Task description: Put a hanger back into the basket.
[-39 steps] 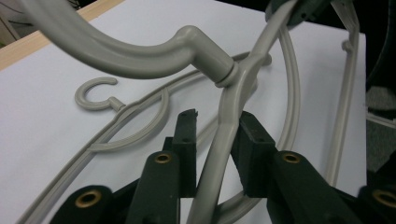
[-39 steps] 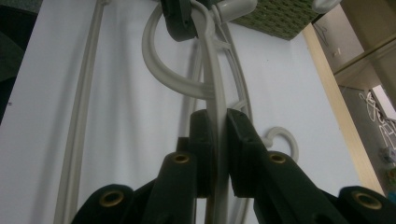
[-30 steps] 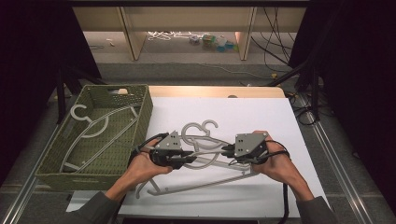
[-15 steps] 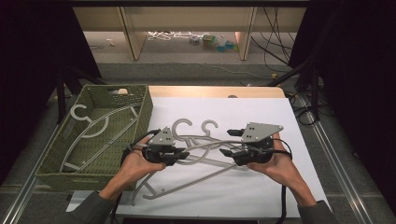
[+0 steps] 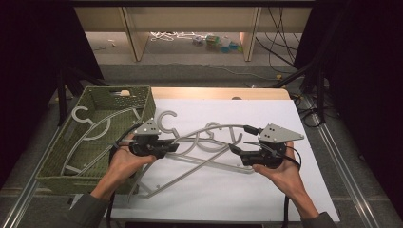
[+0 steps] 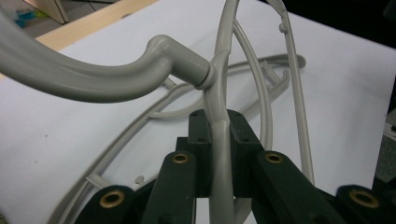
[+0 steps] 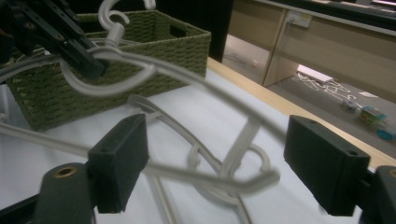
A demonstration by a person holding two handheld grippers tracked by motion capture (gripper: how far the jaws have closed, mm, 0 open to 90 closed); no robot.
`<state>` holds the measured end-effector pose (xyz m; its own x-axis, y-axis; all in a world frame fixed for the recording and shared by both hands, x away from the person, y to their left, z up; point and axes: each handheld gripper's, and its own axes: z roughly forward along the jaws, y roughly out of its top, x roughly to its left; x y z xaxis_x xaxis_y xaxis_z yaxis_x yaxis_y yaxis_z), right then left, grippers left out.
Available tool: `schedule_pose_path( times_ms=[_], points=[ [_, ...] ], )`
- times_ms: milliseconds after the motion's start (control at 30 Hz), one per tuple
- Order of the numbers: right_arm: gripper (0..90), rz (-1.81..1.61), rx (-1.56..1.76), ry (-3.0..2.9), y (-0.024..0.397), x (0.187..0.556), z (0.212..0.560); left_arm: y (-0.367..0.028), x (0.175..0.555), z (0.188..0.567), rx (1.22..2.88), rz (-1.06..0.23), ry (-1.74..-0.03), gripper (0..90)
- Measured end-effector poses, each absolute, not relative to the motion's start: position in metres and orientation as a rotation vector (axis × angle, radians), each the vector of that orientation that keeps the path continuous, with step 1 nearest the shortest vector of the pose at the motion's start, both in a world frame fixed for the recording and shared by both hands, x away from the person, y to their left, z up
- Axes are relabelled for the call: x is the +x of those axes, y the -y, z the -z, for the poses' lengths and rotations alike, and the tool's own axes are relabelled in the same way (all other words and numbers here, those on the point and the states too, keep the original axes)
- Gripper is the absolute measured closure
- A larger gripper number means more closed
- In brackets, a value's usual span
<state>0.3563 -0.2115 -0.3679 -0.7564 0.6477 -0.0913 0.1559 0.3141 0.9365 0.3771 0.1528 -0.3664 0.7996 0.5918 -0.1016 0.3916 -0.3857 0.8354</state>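
Your left hand (image 5: 124, 161) comes in from the bottom of the high view with the forearm slanting up toward the middle of the table, and it holds the left gripper (image 5: 172, 147) about level, with the jaws pointing toward your other hand. These jaws are closed tight on the thin arm of a grey plastic hanger (image 6: 219, 140); in the left gripper view the bar runs straight up between the two black pads, and just beyond the jaw tips it meets the thick neck of the hook, which bends away to the left of the jaws. This hanger is lifted at the gripped end, and its long arms go down and away to the white table cover (image 5: 266, 190). Your right hand (image 5: 280, 172) lies lower on the table, palm up under the right gripper (image 5: 233, 148), whose jaws point back toward the left gripper. These jaws have just been opening and now stand wide apart; in the right gripper view a grey hanger bar (image 7: 205, 175) passes across the gap between them, but the pads do not press on it. More grey hangers lie tangled on the cover between both grippers, and beyond the left jaws stands the green woven basket (image 5: 57, 161) with a hanger inside.
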Motion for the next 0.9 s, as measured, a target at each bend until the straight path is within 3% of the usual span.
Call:
schedule_pose_path(
  times_ms=[600,900],
  points=[
    [19.5,-1.422,0.815,-2.074,0.229,0.34,0.392,-0.198,0.369,0.305,1.904,-0.326,-0.784,81.9],
    [17.8,-1.428,0.817,-2.077,0.228,0.339,0.398,-0.243,0.379,0.277,1.867,-0.406,-0.868,81.9]
  ],
)
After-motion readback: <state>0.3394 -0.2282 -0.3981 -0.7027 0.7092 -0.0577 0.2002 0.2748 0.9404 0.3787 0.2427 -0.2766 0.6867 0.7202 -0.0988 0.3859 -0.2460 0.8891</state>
